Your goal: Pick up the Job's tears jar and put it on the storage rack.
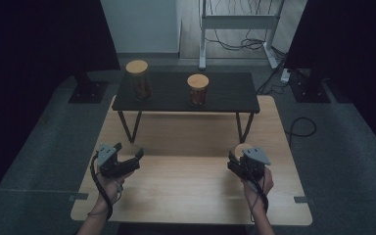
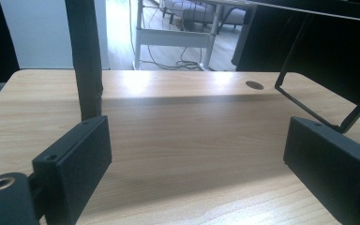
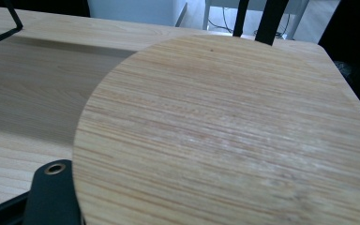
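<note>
The right gripper (image 1: 238,164) is shut on a round wooden lid (image 3: 225,136), which lies flat, near the front right of the light table (image 1: 191,196), on the near side of the dark shelf (image 1: 186,93). Both jars (image 1: 198,89) on the shelf already wear lids, so the held lid sits well in front of them and to the right. The left gripper (image 1: 127,159) has wide jaws with nothing between them, and it is farther from the lid.
</note>
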